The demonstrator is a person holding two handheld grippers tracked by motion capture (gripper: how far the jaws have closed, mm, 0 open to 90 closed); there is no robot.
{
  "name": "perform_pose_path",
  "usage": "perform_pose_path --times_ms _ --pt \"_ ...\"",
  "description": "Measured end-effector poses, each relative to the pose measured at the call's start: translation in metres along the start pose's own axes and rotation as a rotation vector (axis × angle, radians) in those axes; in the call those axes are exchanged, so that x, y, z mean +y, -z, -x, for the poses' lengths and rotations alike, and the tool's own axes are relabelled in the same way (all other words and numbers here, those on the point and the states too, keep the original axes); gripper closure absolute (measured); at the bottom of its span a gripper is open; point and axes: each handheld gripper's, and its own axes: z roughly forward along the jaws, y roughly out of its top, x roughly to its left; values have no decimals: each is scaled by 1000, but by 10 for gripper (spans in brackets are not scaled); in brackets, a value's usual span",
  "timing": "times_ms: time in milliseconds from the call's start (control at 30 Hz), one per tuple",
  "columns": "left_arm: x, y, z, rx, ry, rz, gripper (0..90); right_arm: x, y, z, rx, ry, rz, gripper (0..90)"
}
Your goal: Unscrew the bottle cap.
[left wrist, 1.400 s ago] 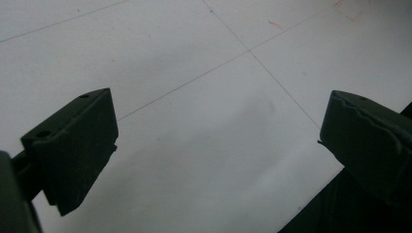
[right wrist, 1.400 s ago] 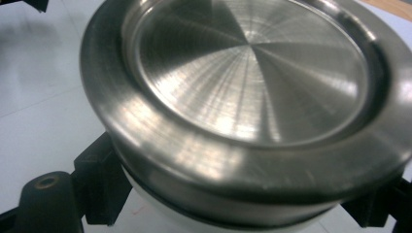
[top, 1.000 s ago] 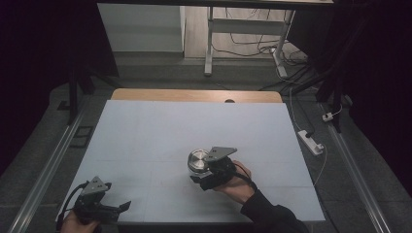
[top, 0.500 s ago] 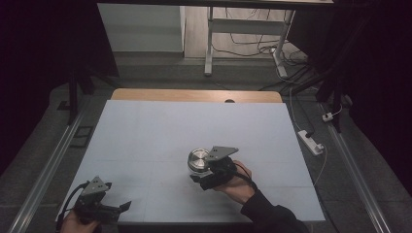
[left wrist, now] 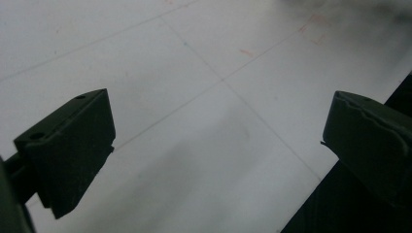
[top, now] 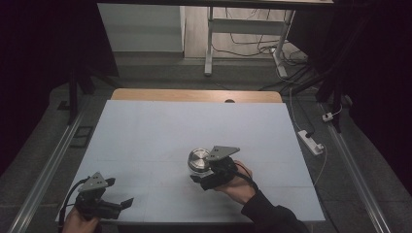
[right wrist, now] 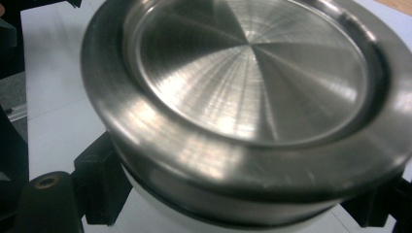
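right gripper point(top: 203, 171) clamps the steel-lidded jar point(top: 198, 159) on the table point(top: 145, 126); left gripper point(top: 120, 194) just opened wide, empty

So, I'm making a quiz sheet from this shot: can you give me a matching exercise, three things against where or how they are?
Things:
1. left gripper
2. right gripper
3. round metal container

States:
A. stands on the white table top, near its middle
B. jaws wide apart, nothing between them, at the near left corner
C. jaws clamped on the container's side below its rim

Pairs: 1-B, 2-C, 3-A
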Motion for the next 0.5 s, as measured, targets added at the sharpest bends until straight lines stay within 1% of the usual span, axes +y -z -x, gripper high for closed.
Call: perform_pose_path --times_ms 67,133,200,267,333,500 --pt "4 0 2 -2 -16 8 0 0 1 0 1 4 0 147" --pt "10 0 4 -2 -46 15 0 1 1 0 1 1 3 147" --pt "15 0 5 -24 -75 36 0 1 2 -1 2 -5 6 146" --pt "19 -1 5 -54 -87 46 0 1 2 -1 1 -3 8 147" --pt "24 -3 5 -72 -97 51 0 1 3 -1 1 -2 8 146" --pt "36 -9 7 -91 -125 57 0 1 2 -1 1 -1 8 147"
